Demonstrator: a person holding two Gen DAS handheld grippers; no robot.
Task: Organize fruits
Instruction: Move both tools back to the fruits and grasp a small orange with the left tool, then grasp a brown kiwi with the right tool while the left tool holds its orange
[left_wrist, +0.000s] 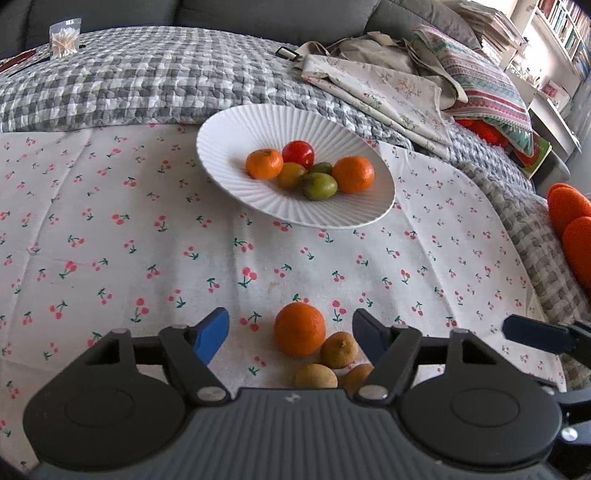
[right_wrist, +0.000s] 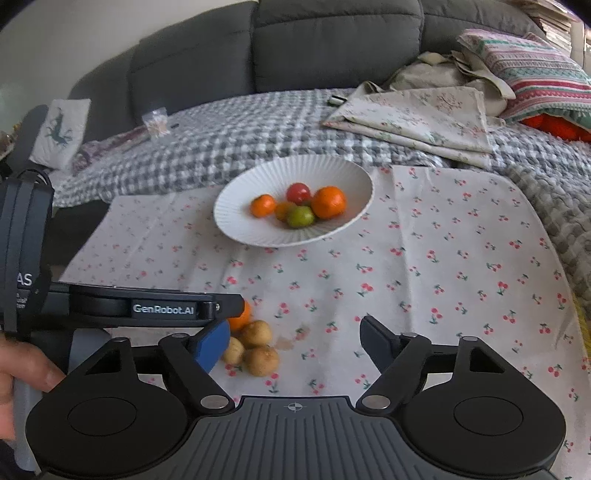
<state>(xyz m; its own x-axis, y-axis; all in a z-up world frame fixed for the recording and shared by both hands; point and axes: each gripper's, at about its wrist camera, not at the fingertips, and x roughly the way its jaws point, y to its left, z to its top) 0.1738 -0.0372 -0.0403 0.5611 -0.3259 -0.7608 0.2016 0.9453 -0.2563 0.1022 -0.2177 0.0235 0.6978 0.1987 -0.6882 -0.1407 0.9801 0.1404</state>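
Both your left gripper (left_wrist: 290, 332) and right gripper (right_wrist: 290, 345) are spread wide and hold nothing, the left straddling the loose orange (left_wrist: 300, 328) beside three small brown fruits (left_wrist: 338, 349) on the cherry-print cloth (left_wrist: 110, 240), with the white ribbed plate (left_wrist: 229, 147) of fruit beyond.

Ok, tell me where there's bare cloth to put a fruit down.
Free: the cherry cloth right of the plate, out to the checked blanket, and the strip between the plate and the loose fruit. Crowded: the near corner, where an orange and three brown fruits huddle, and the plate's middle.
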